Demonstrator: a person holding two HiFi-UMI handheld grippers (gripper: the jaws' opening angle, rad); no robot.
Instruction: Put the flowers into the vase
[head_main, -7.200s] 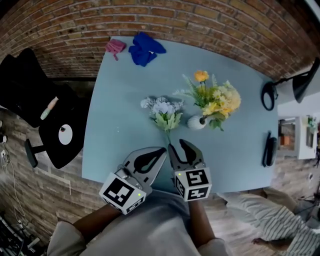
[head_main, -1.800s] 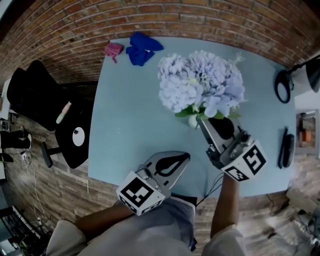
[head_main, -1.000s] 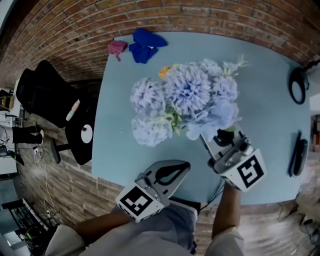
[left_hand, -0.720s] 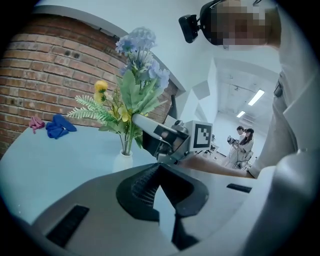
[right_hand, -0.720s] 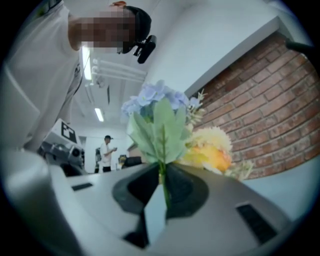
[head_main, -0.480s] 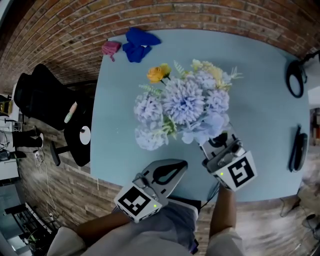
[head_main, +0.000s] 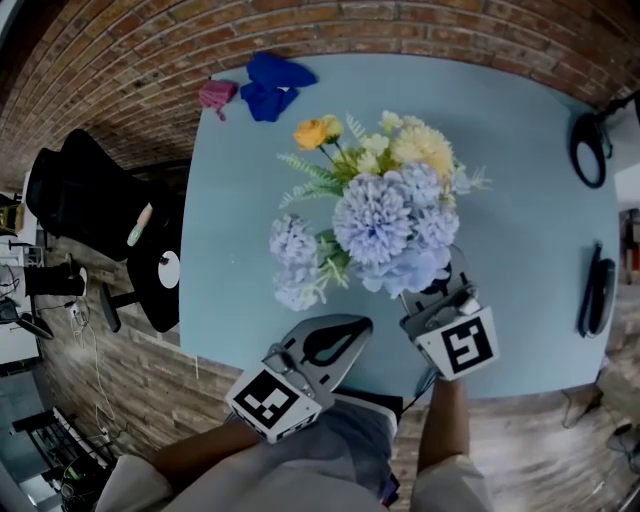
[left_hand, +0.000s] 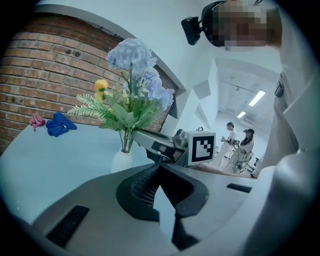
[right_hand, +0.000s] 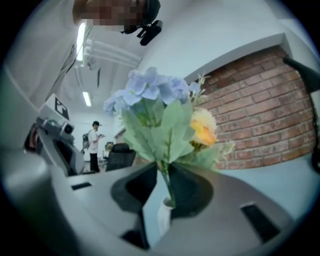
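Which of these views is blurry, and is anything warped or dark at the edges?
Right gripper view: soft all over, with the flowers and vase smeared. Left gripper view: sharp, but dark at the corners. Head view: crisp, though the lens bows the table edges and the brick wall.

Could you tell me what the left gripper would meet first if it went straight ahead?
Probably the right gripper, which lies across that line just ahead; the vase stands slightly to the left. Depth is hard to judge.
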